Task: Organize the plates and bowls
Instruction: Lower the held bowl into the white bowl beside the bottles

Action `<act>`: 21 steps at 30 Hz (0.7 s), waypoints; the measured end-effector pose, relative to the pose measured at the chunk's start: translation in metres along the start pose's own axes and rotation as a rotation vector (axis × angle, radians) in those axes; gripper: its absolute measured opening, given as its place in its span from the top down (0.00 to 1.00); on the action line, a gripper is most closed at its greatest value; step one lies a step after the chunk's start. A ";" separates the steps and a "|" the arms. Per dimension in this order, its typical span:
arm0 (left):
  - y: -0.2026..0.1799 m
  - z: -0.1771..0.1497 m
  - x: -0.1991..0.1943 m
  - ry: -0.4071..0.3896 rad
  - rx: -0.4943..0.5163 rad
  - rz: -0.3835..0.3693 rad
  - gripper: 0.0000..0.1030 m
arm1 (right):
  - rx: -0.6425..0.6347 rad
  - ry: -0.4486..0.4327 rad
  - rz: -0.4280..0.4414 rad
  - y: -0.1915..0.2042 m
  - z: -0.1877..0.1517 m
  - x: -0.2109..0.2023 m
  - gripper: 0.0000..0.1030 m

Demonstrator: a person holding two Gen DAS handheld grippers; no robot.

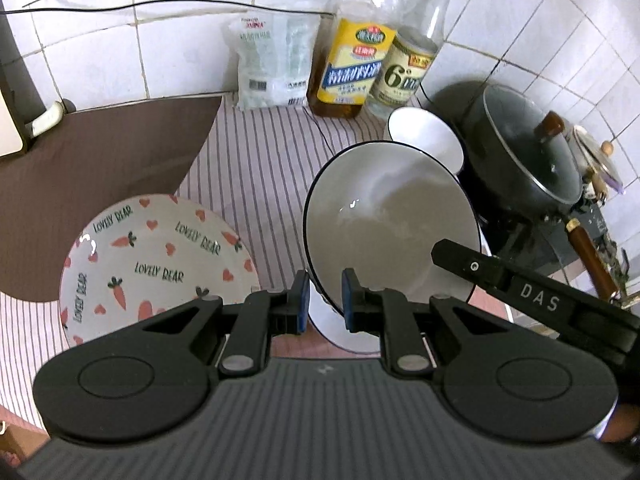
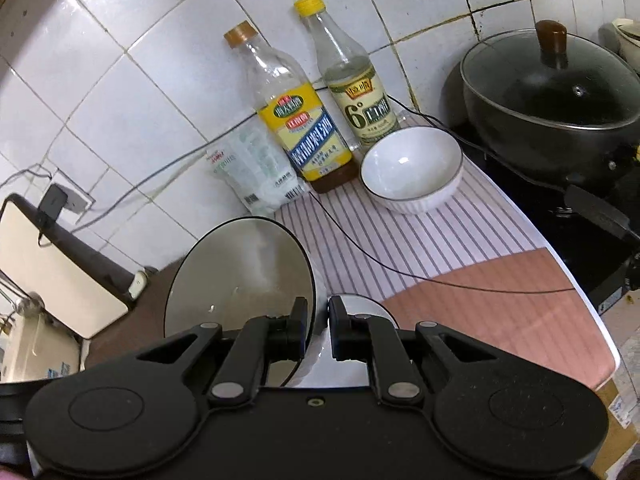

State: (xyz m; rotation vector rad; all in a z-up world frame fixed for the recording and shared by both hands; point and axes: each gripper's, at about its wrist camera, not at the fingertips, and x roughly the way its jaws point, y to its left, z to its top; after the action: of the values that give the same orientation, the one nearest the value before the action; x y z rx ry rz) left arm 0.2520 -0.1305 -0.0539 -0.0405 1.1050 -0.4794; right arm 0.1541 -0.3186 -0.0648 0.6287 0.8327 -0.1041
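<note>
Tongs (image 1: 325,298) pinch round glossy black-rimmed bowl (image 1: 384,216).

The middle of the striped worktop (image 2: 404,240) lay bare apart from a thin black cable (image 2: 384,264) trailing across it, leaving room to pass there. Along the back edge, against the tiled wall, a white packet (image 2: 256,172), two bottles (image 2: 304,120) and a small white bowl (image 2: 412,168) stood close together, and at the right edge a lidded black pot (image 2: 552,108) closed that side off. Near the front left, the carrot-patterned plate (image 1: 156,264) and a brown mat (image 1: 92,184) took up that corner.
</note>
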 end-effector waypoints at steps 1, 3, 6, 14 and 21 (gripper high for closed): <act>-0.001 -0.002 0.001 0.002 0.002 0.003 0.86 | -0.008 0.000 -0.002 -0.001 -0.002 0.000 0.86; -0.004 -0.006 0.004 0.006 0.005 0.007 0.86 | -0.021 -0.001 -0.006 -0.004 -0.006 0.000 0.86; -0.008 -0.011 0.008 0.011 0.009 0.016 0.86 | -0.020 -0.002 -0.004 -0.010 -0.011 0.003 0.86; -0.009 -0.022 0.032 0.048 0.009 0.029 0.85 | -0.106 -0.011 -0.047 -0.014 -0.027 0.014 0.86; -0.010 -0.029 0.050 0.091 0.022 0.044 0.86 | -0.192 -0.011 -0.101 -0.013 -0.035 0.023 0.86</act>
State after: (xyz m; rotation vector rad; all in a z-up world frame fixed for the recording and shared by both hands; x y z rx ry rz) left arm 0.2416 -0.1531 -0.1071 0.0245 1.1870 -0.4577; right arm 0.1425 -0.3057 -0.1052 0.4054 0.8524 -0.1173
